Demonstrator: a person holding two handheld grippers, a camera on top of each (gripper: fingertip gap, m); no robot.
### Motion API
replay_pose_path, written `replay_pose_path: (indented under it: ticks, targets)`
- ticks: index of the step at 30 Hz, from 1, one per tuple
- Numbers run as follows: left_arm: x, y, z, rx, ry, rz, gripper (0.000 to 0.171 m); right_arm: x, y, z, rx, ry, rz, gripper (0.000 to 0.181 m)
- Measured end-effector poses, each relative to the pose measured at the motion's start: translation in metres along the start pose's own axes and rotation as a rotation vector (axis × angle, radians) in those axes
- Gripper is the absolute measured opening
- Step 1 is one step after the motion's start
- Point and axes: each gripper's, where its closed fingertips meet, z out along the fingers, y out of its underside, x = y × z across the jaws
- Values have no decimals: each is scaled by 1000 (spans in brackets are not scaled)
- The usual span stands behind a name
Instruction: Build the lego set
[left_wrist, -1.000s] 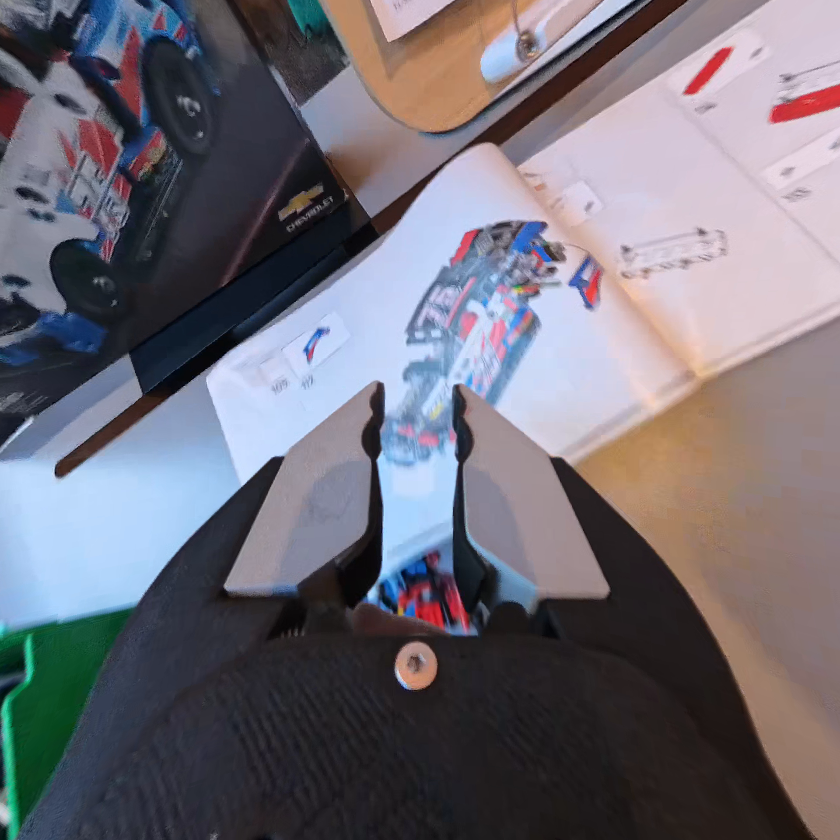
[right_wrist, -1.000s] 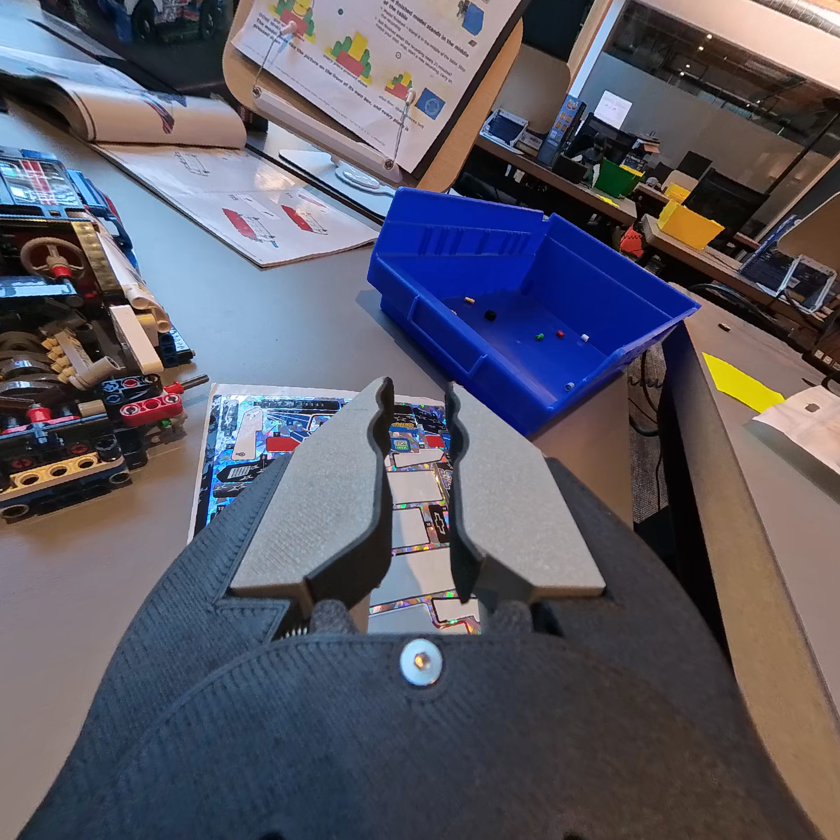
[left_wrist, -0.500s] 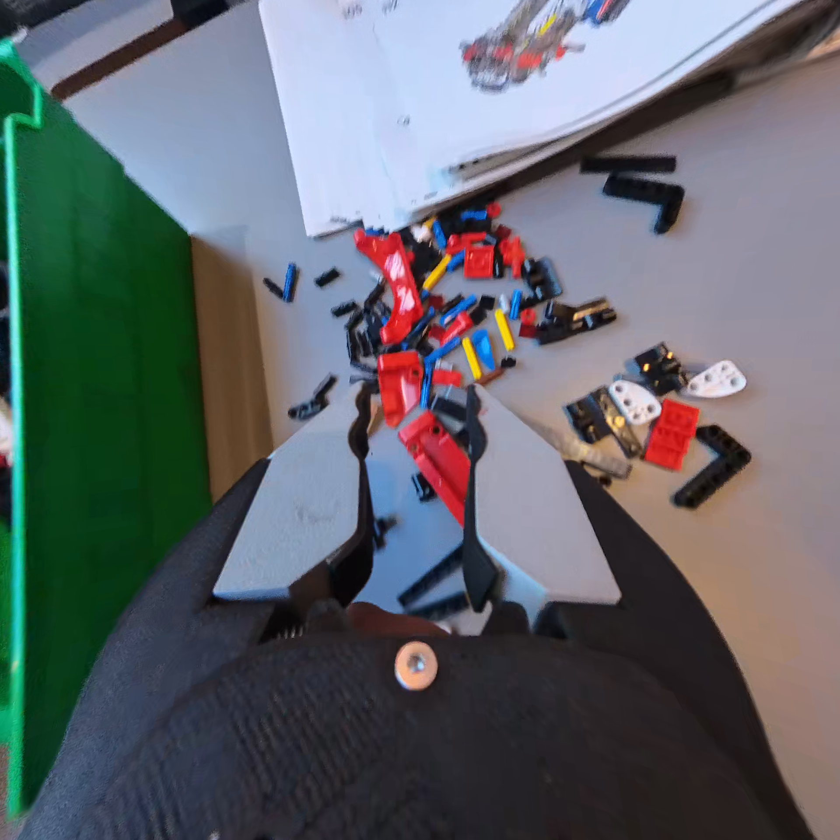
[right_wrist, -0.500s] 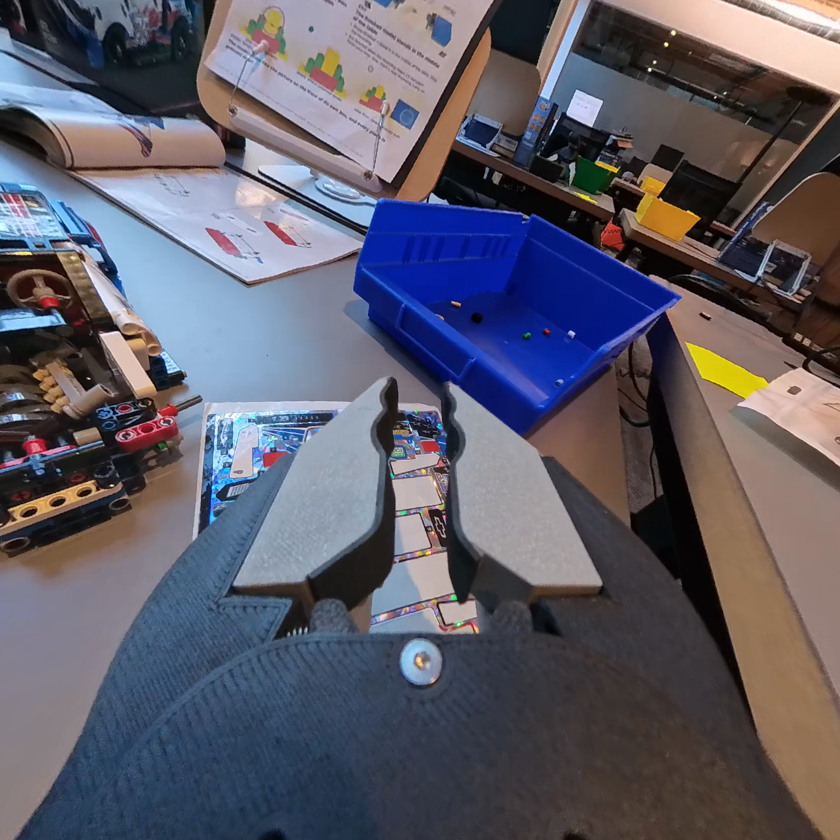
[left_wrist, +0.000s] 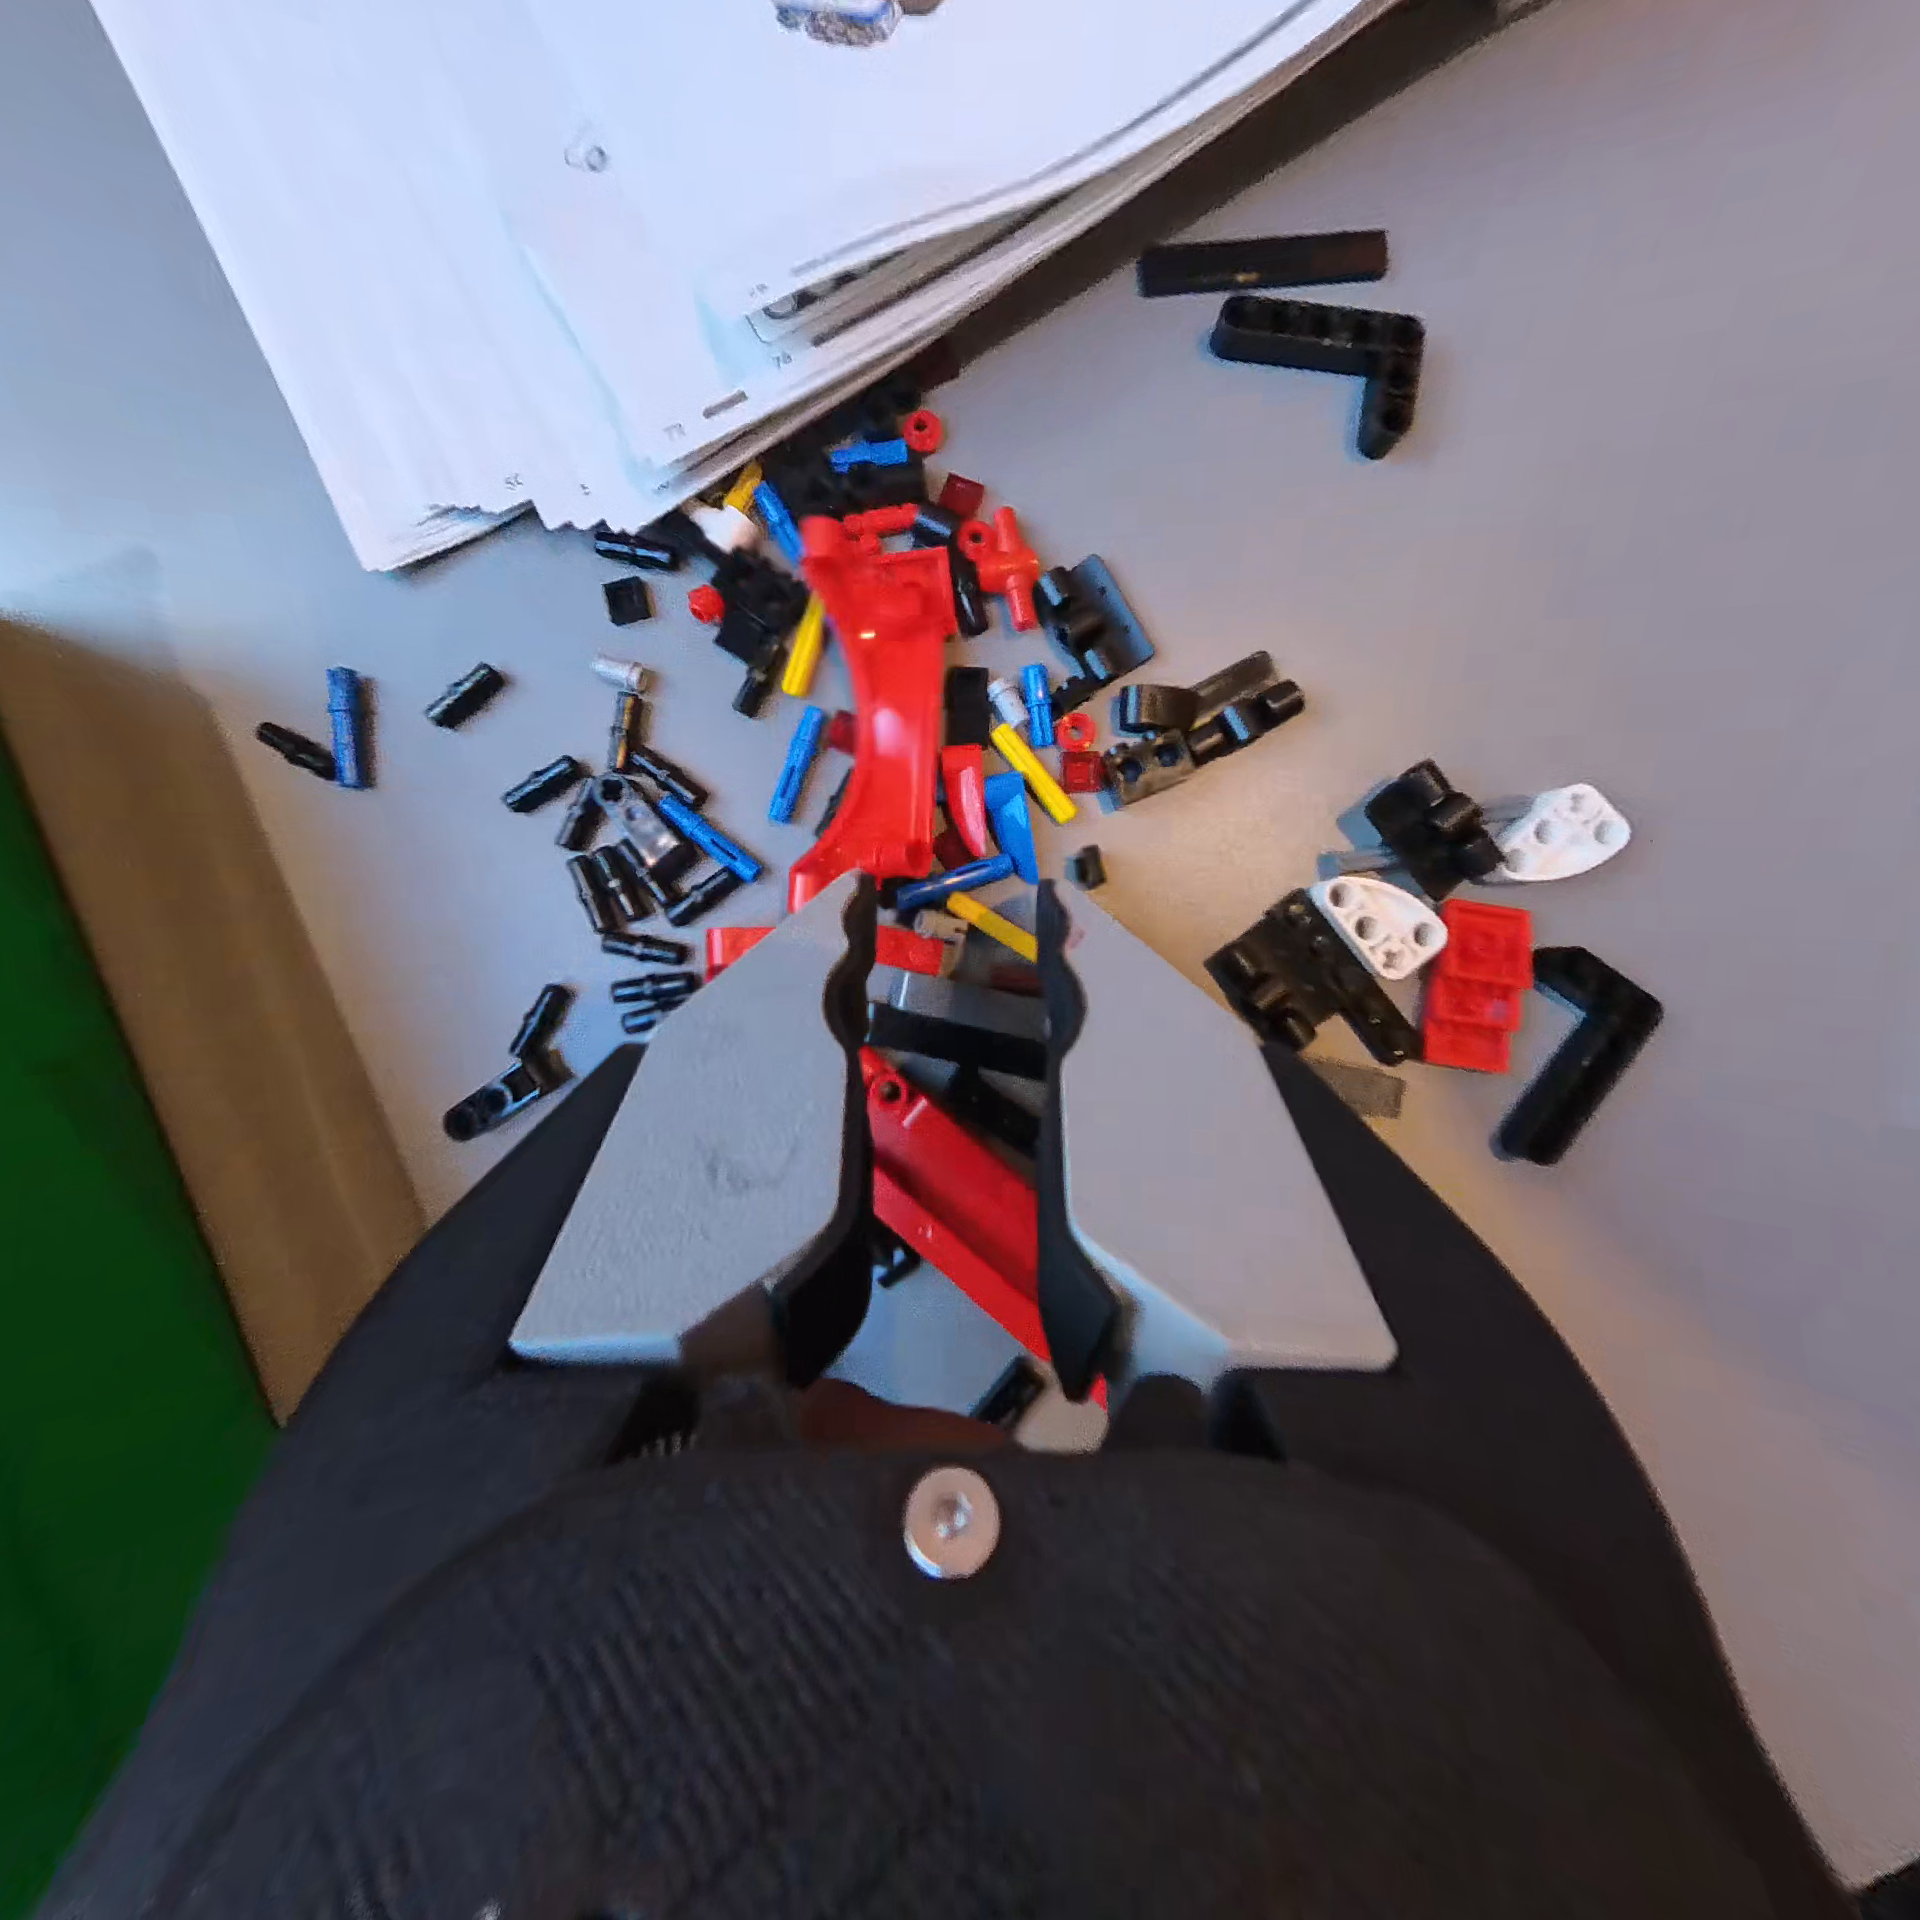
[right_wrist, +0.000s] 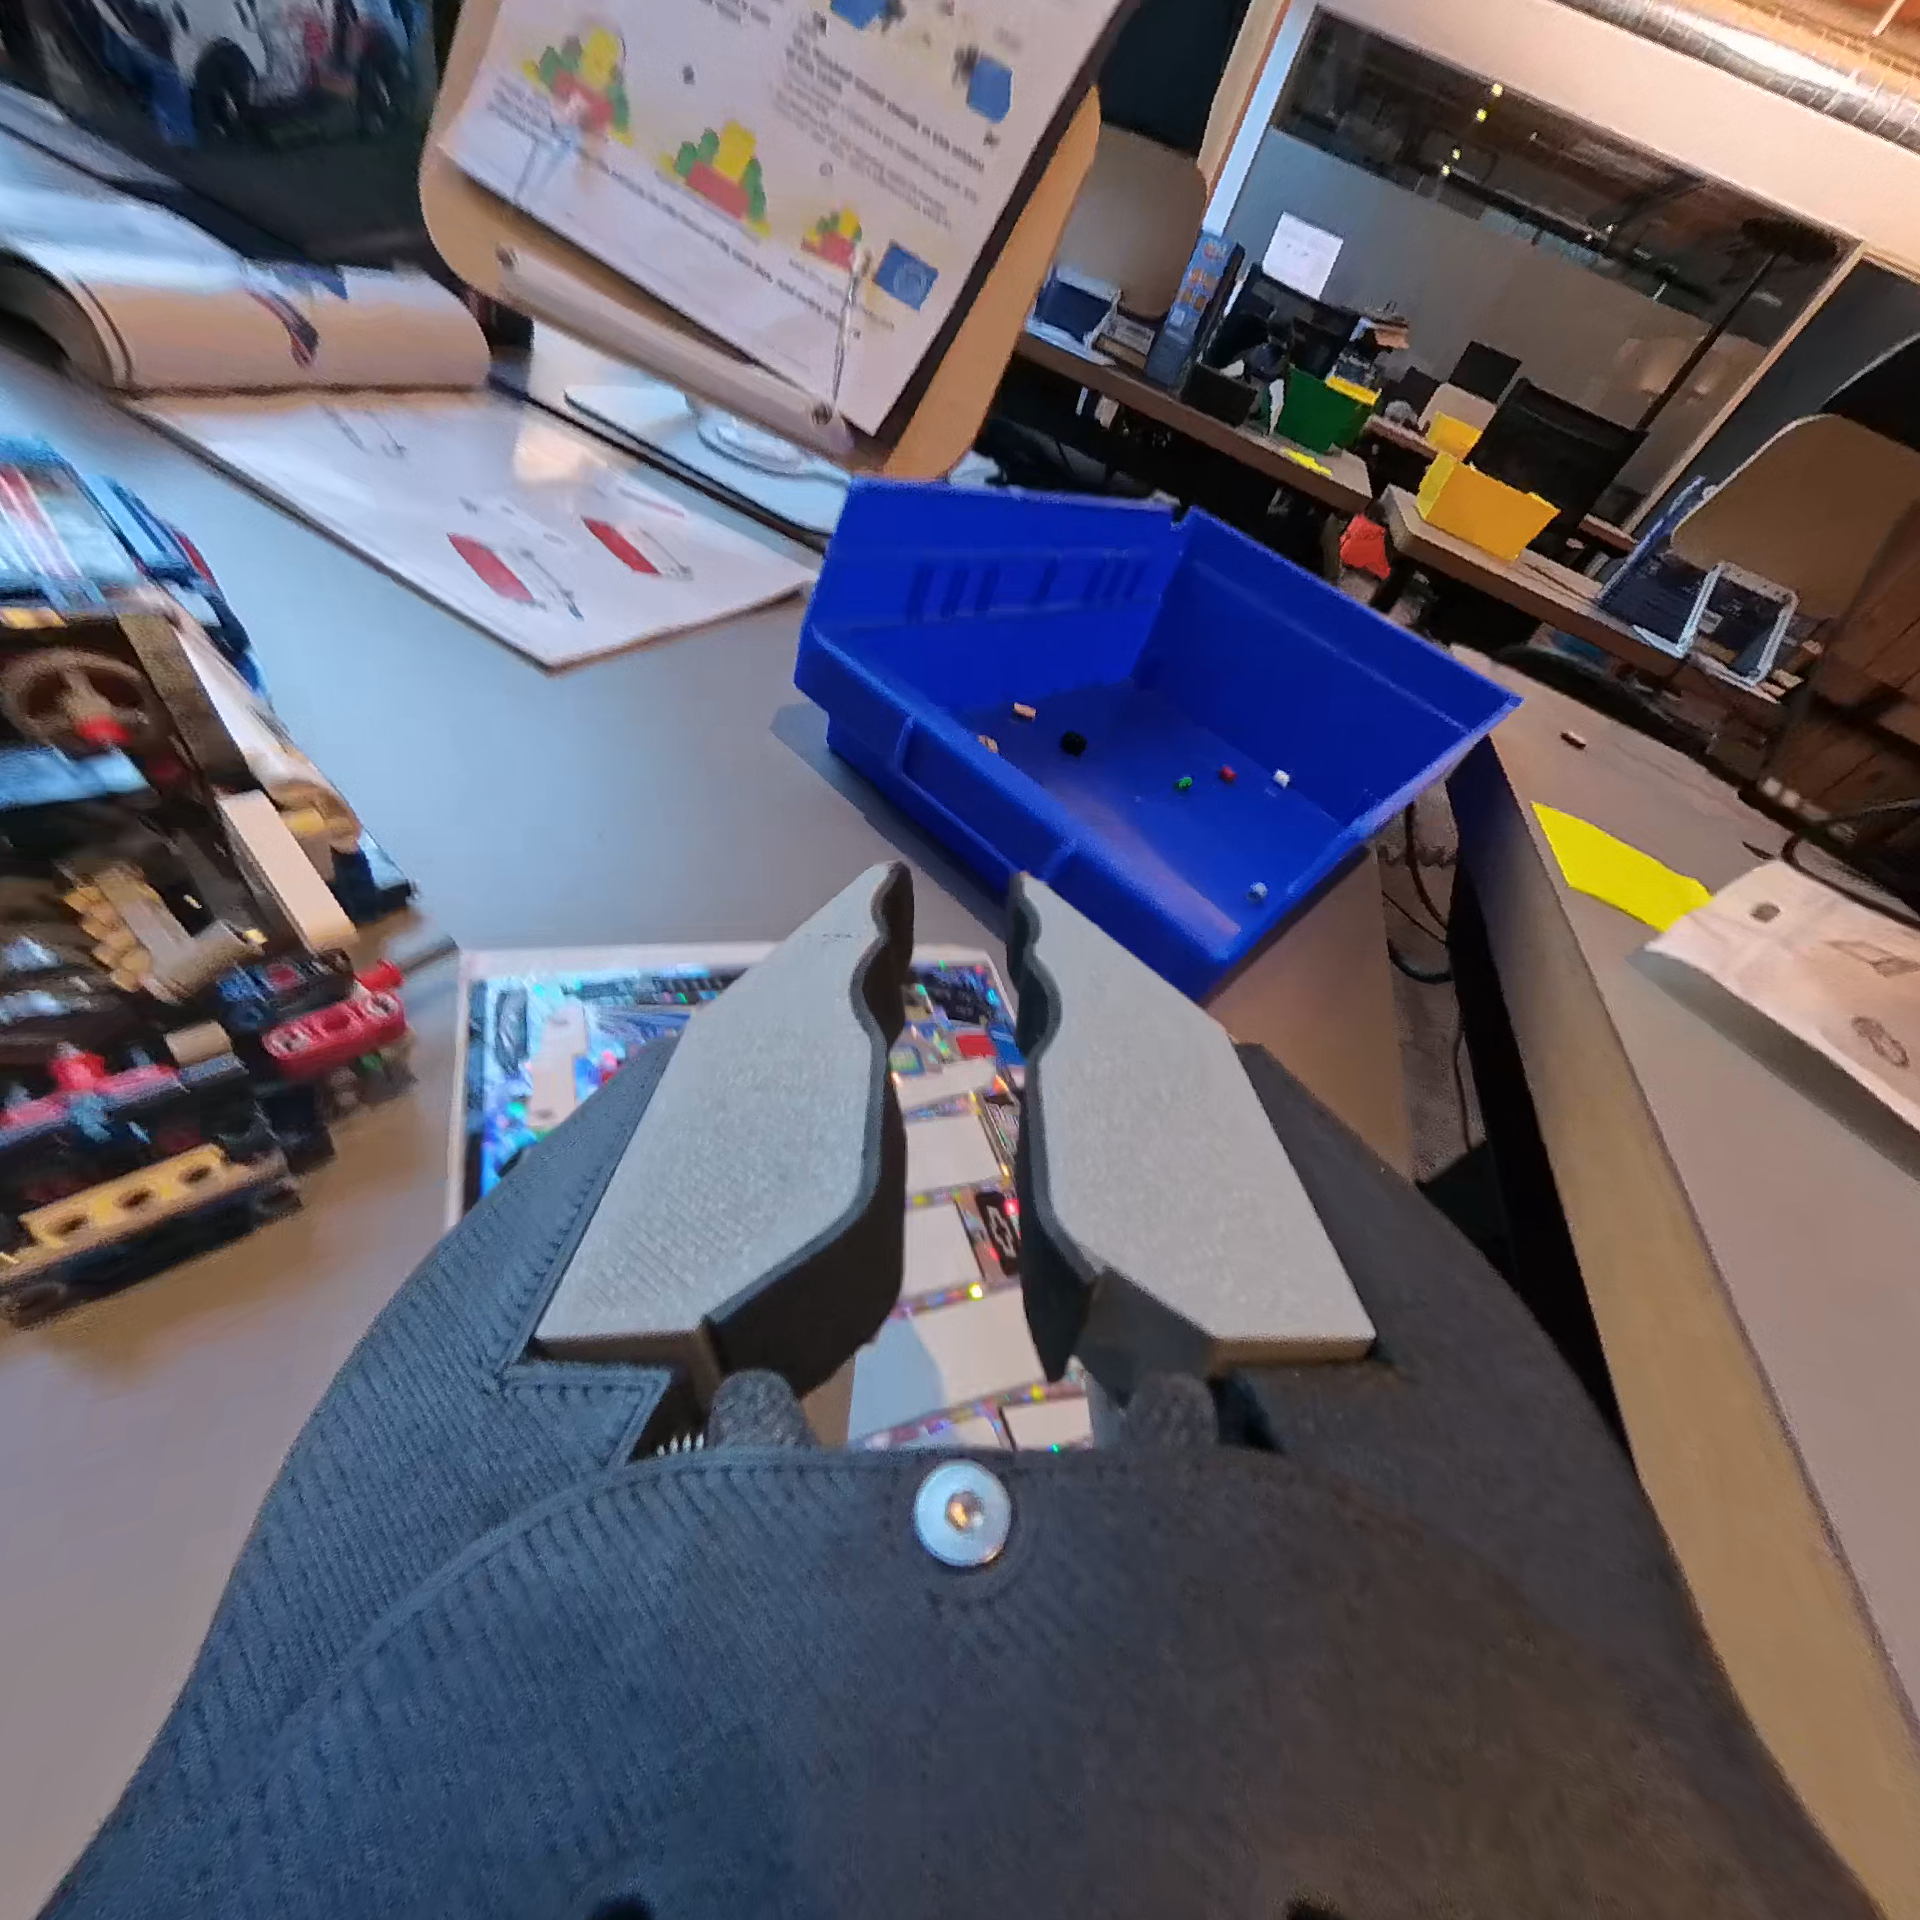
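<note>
Left claw (left_wrist: 951, 914) tipped steeply down over loose lego pieces (left_wrist: 883, 717) scattered on the counter (left_wrist: 1558, 623), jaws apart, empty. Right claw (right_wrist: 961, 914) angled forward above a sticker sheet (right_wrist: 956, 1143), parted, empty; half-built car (right_wrist: 135, 935) just left.

Loose bricks (left_wrist: 894, 727) lie on the tabletop (left_wrist: 1558, 623) just before the instruction booklet (left_wrist: 623, 208); sticker sheet (right_wrist: 582, 1029) lies between the part-built car (right_wrist: 135, 935) and bin (right_wrist: 1122, 727).
</note>
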Motion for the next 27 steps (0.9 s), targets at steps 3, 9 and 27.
replay_pose_path:
  ticks: [3, 9, 27]
  targets:
    - [-3, -5, -17, 55, -26, -46, 32, -20, -53, -5, 82, -100, 70, 21]
    - [14, 8, -55, 177, -73, -130, 40, -160, -183, 31, -34, -639, 46, 30]
    - [-45, 120, -104, 272, -237, -130, 52, -580, -190, 250, -577, -1211, -406, 24]
